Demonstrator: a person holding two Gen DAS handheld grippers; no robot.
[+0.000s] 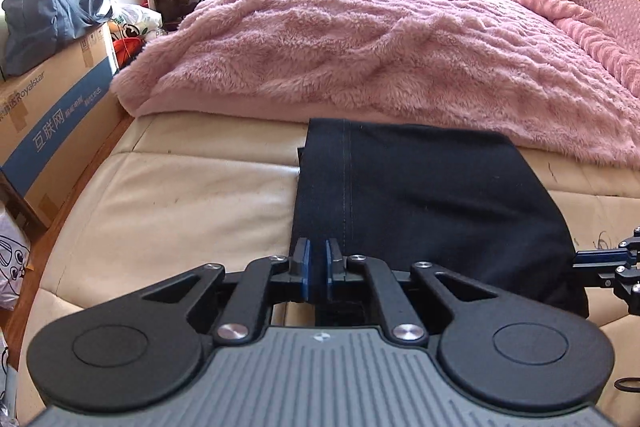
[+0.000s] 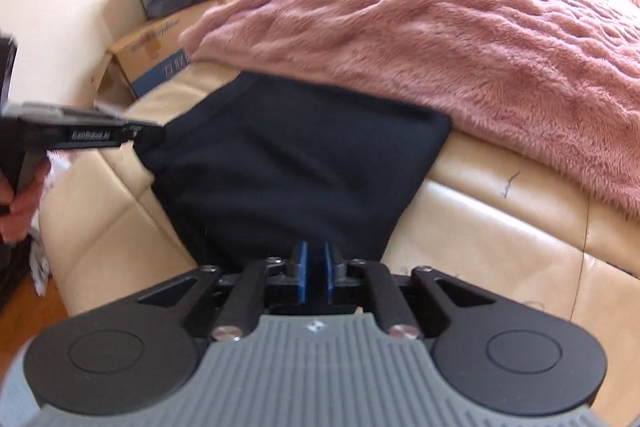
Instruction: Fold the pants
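Pants [image 1: 420,195] lie ahead, long axis running to the blanket [image 1: 380,27]; left gripper [image 1: 319,261] and right gripper [image 2: 316,263] each pinch the near edge.

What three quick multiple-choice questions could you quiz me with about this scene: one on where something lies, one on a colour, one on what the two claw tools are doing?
1. Where do the pants lie?
A. on the cream cushioned surface
B. on the cardboard box
C. on the floor

2. What colour is the fluffy blanket?
A. green
B. pink
C. white

3. How do the left gripper and right gripper stand?
A. wide open above the blanket
B. lying unused
C. nearly shut at the pants' near edge

Answers: A, cream surface shows around them; B, pink in both views; C, narrow gaps over dark cloth.
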